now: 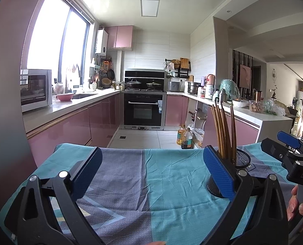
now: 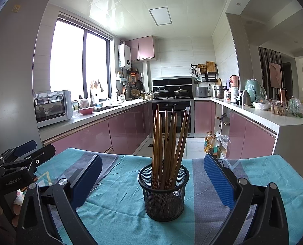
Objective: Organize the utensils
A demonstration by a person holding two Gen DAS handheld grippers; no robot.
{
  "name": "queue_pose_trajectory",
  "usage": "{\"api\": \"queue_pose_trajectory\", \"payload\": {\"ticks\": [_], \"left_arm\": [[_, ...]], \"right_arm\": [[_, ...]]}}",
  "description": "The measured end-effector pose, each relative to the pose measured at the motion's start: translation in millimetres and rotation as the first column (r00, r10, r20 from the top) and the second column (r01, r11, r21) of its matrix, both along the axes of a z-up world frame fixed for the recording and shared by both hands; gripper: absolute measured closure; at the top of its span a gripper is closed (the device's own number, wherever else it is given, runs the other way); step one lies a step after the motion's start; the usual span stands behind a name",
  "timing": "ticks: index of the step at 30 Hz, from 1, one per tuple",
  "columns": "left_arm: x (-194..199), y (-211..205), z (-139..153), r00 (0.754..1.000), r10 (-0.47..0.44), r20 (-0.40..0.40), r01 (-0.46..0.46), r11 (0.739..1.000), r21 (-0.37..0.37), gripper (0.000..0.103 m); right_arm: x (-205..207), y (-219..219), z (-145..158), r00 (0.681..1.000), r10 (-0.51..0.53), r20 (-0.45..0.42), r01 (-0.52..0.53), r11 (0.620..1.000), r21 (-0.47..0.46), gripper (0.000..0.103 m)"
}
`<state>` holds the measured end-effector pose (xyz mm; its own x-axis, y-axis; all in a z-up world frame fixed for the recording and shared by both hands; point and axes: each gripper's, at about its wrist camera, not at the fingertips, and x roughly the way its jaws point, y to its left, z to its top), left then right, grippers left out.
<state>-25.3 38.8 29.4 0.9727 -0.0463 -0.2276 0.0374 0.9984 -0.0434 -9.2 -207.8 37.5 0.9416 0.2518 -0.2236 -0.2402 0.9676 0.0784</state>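
A black mesh cup [image 2: 163, 194] stands upright on the teal and grey cloth [image 2: 118, 204]. Several brown wooden chopsticks [image 2: 167, 143] stand in it and fan outward. My right gripper [image 2: 153, 175] is open and empty, its blue pads on either side of the cup, a little short of it. In the left wrist view the cup [image 1: 240, 159] and chopsticks [image 1: 224, 130] show behind the right pad. My left gripper [image 1: 152, 170] is open and empty over bare cloth [image 1: 161, 183], left of the cup. Each gripper shows at the edge of the other's view.
The clothed table ends just beyond the cup. Past it lies a kitchen floor with oil bottles [image 2: 211, 144], pink cabinets [image 2: 86, 136] left and right, an oven [image 1: 142, 110] at the back, and a crowded counter [image 2: 274, 114] on the right.
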Motion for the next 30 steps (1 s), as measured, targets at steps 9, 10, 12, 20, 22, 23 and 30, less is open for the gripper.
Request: {"api": "queue_pose_trajectory", "payload": {"ticks": [9,10,12,20,22,23,30], "left_arm": [[0.2,-0.5,-0.2,1.0,-0.001,0.0,0.001,1.0,0.0,0.006],[0.8,-0.4,-0.3,1.0,-0.001,0.001,0.001,1.0,0.001,0.006],[0.7,-0.4,-0.2,1.0,-0.002,0.002,0.002,1.0,0.001,0.006],[1.2,-0.8,0.2,1.0,-0.001,0.002,0.001,1.0,0.002,0.006],[0.8,-0.9,0.2,1.0,-0.002,0.003,0.002,1.0,0.001,0.006],[1.0,-0.9,0.2,1.0,-0.002,0.003,0.002,1.0,0.002,0.006],[1.2,-1.5,0.0,1.0,-0.004,0.003,0.004,1.0,0.002,0.006]], "right_arm": [[-0.2,-0.1,-0.5,1.0,-0.001,-0.001,0.001,1.0,0.001,0.007],[-0.3,-0.1,-0.5,1.0,-0.002,-0.001,0.002,1.0,0.0,0.007],[-1.2,-0.9,-0.3,1.0,-0.003,0.001,0.003,1.0,0.003,0.007],[-1.2,-1.2,-0.5,1.0,-0.002,0.0,0.002,1.0,0.003,0.007],[-1.7,-1.0,-0.5,1.0,-0.003,0.001,0.002,1.0,0.002,0.007],[-1.3,-1.2,-0.5,1.0,-0.003,0.001,0.003,1.0,0.003,0.007],[-1.6,-1.2,-0.5,1.0,-0.003,0.001,0.003,1.0,0.004,0.007]]}}
